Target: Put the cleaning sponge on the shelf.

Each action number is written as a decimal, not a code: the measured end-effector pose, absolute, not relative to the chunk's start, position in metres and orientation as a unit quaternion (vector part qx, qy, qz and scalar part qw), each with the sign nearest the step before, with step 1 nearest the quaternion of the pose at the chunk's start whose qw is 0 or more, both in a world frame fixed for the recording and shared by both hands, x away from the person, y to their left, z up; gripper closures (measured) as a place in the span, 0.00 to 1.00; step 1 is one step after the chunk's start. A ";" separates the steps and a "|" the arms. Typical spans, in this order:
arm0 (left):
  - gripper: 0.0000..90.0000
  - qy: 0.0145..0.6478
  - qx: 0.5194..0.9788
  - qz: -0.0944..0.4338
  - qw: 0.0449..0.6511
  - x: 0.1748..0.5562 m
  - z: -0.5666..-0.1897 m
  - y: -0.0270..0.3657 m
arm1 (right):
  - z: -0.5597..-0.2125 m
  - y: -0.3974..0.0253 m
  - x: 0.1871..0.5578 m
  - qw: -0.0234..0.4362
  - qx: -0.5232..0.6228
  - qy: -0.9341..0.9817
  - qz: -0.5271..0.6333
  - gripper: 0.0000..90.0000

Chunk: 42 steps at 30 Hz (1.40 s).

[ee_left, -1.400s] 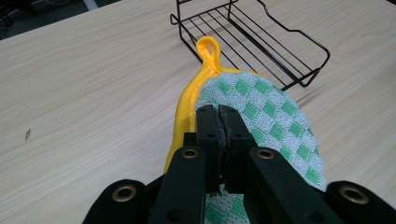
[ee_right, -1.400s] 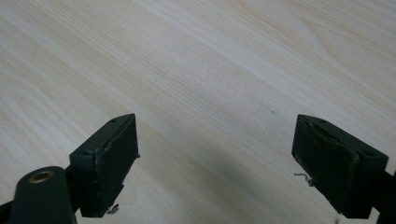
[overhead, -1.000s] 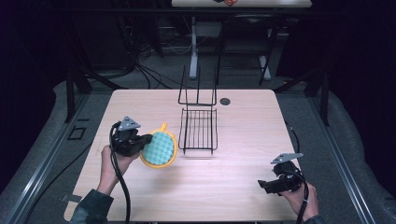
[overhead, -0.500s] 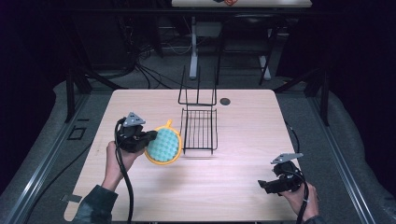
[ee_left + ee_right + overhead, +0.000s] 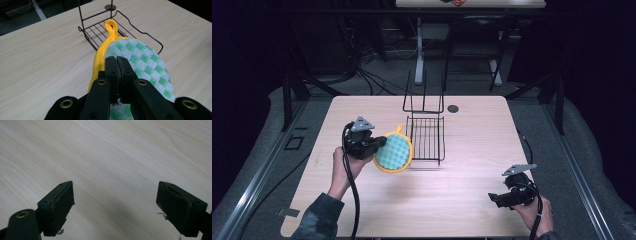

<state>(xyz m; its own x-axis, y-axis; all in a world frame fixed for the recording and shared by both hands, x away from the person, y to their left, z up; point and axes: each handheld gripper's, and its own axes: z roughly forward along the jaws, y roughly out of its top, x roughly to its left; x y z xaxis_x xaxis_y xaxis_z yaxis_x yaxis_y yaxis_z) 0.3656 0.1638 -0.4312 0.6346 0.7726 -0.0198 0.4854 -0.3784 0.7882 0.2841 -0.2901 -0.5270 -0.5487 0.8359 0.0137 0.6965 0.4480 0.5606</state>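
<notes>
Beside the wire rack, left gripper clamps the potholder; lift its loop over the rim; right gripper idles, jaws wide.

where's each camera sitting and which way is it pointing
High view: fixed above the person's side, looking forward and down at the table; both forearms, left claw and right claw show.
Left gripper view: rides the left claw, looking along its shut jaws at the pot holder and wire rack.
Right gripper view: rides the right claw, looking down at bare tabletop.
High and left gripper views share holder and rack.
</notes>
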 end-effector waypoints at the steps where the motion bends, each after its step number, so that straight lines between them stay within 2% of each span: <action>1: 0.98 0.387 0.810 0.180 0.401 0.366 -0.431 0.162 | -0.527 -0.290 0.284 0.132 0.456 0.841 0.260 0.16; 42: 0.98 0.378 0.804 0.174 0.426 0.404 -0.435 0.124 | -0.527 -0.290 0.283 0.131 0.455 0.841 0.261 0.17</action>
<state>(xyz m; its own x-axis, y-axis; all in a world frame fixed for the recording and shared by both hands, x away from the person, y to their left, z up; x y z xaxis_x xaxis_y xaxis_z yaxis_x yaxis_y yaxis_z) 0.4035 0.1238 -0.4352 0.6540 0.7553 -0.0422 0.4594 -0.3522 0.8155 0.2832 -0.2896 -0.5268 -0.5516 0.8339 0.0174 0.6968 0.4493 0.5591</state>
